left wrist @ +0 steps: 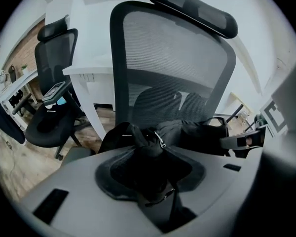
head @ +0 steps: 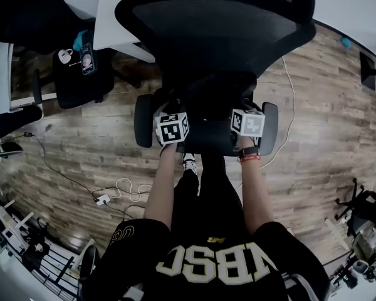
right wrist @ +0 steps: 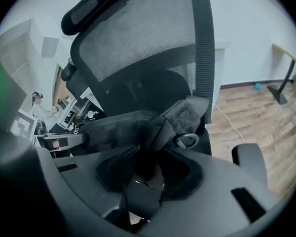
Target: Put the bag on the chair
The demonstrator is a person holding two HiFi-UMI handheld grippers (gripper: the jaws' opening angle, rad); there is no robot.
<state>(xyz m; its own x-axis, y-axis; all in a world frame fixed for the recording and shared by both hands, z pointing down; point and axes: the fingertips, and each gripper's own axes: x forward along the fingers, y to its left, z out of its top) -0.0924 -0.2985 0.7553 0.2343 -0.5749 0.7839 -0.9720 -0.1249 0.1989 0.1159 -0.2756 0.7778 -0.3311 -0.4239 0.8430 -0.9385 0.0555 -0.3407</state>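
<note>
Clearly the placing step is in hand: the black bag [left wrist: 202, 135] is stretched between both grippers, mid-frame in the head view, over the mesh office chair [left wrist: 172, 53]. The left gripper [left wrist: 149, 174] pinches bunched fabric by the zipper pull [left wrist: 160, 139], jaws partly closed; the right gripper [right wrist: 145, 174] grips the end by the metal ring [right wrist: 187, 141]. Whether the bag rests on the seat [head: 207, 144] yet, I can't tell. Next, I'd say: lower it fully, then open both jaws.

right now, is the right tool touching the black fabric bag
Touching. The right gripper view shows the jaws of the right tool closed on a bunched fold of the black fabric bag, just below its metal ring.
</note>
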